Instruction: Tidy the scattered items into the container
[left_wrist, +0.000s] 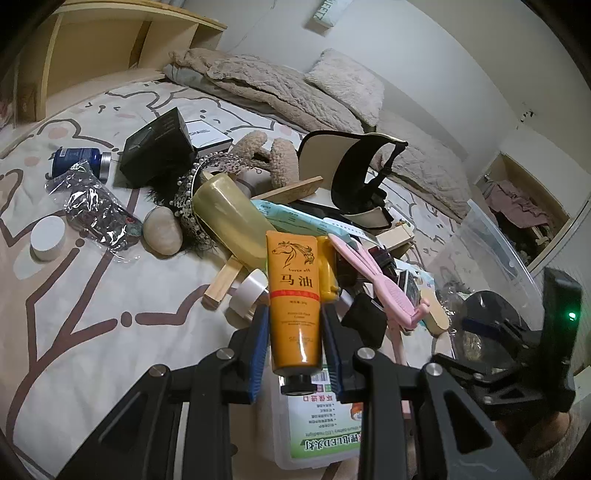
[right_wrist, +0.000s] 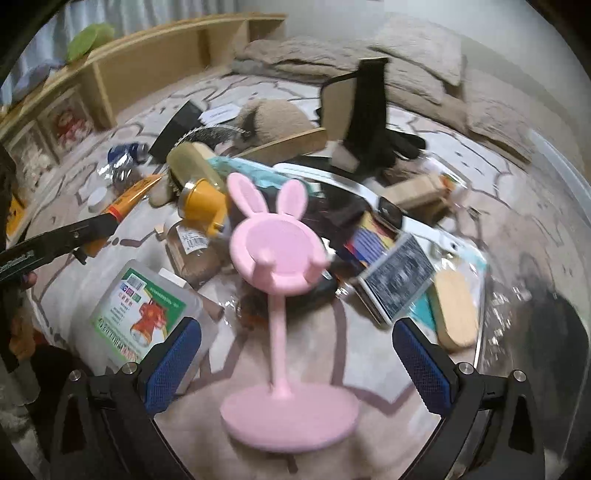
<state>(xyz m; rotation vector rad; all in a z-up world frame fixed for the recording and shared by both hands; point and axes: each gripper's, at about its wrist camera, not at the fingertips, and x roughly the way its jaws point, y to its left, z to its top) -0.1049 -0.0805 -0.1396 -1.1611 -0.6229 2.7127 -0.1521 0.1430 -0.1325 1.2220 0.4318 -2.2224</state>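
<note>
My left gripper (left_wrist: 295, 334) is shut on an orange tube of horse-oil cream (left_wrist: 293, 295), held upright above the bed with its black cap down. The tube also shows in the right wrist view (right_wrist: 129, 201). My right gripper (right_wrist: 295, 354) is open, its blue pads either side of a pink bunny-eared stand (right_wrist: 277, 266) that stands on the bed between them, untouched. The clear plastic container (right_wrist: 554, 206) lies at the right; its rim also shows in the left wrist view (left_wrist: 495, 240). A pile of scattered items covers the bed.
The pile holds a yellow bottle (left_wrist: 229, 218), black box (left_wrist: 159, 147), blue jar (left_wrist: 79, 162), white cap (left_wrist: 48, 238), stone (left_wrist: 162, 230), cap visor (left_wrist: 351, 173), headlamp case (right_wrist: 144, 310) and card pack (right_wrist: 397, 282). Blankets and a wooden shelf (left_wrist: 110, 48) lie behind.
</note>
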